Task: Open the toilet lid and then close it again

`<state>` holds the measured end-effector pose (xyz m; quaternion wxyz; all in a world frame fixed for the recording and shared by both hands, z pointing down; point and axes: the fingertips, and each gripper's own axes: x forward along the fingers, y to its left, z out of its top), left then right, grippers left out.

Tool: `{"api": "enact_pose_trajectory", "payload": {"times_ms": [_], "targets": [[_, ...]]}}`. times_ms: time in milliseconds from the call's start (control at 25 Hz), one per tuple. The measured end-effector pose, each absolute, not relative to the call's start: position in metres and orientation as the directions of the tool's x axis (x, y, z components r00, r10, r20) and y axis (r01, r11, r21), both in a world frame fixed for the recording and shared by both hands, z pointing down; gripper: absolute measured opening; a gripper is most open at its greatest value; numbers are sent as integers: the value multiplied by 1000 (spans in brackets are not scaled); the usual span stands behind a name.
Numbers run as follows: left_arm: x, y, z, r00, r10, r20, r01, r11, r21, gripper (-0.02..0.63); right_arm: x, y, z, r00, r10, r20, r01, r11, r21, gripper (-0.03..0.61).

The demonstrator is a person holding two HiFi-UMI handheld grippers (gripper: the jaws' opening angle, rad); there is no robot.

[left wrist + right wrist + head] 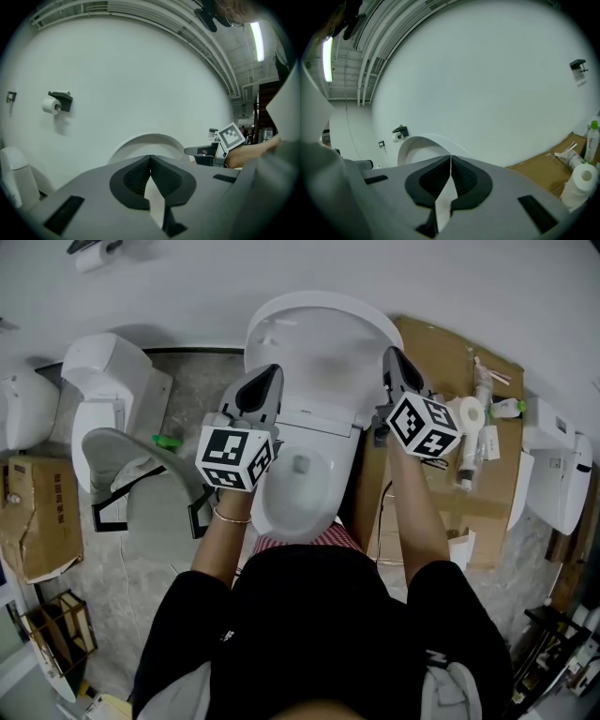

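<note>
The white toilet lid (323, 343) stands raised, leaning back toward the wall above the open seat and bowl (298, 486). My left gripper (268, 377) is at the lid's left edge and my right gripper (393, 358) at its right edge, one on each side. Both are shut, tips together, with nothing between them. In the left gripper view the jaws (150, 157) point at the wall, and the lid's curved top (151, 142) rises just behind them. In the right gripper view the shut gripper (450, 157) has the lid (417, 146) to its left.
Flattened cardboard (448, 351) lies right of the toilet with a paper roll (470, 414) and bottles (506, 409) on it. Another white toilet (108, 381) and a grey seat (150, 498) stand at left, a cardboard box (37, 517) beyond. A paper holder (57, 104) hangs on the wall.
</note>
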<state>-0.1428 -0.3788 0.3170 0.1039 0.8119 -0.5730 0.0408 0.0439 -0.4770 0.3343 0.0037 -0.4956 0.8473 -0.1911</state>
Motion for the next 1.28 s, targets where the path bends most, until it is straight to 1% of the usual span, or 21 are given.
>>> {"api": "enact_pose_trajectory", "payload": {"times_ms": [760,1040,1280], "targets": [[-155,-370,313,322,-928,186,-945,-306,112,5,43,-485,335,-500,-846,185,-848,435,-302,21],[-153,-367,309,331,-926,181,-942,-315,112,5,43,-482,335,-506,-837,209,-847,436,-303,21],[-153,-362,303,332,-928,171,-942,-318,107,5,39,-467,325,-516,-837,183,-840,452,-302,21]]}}
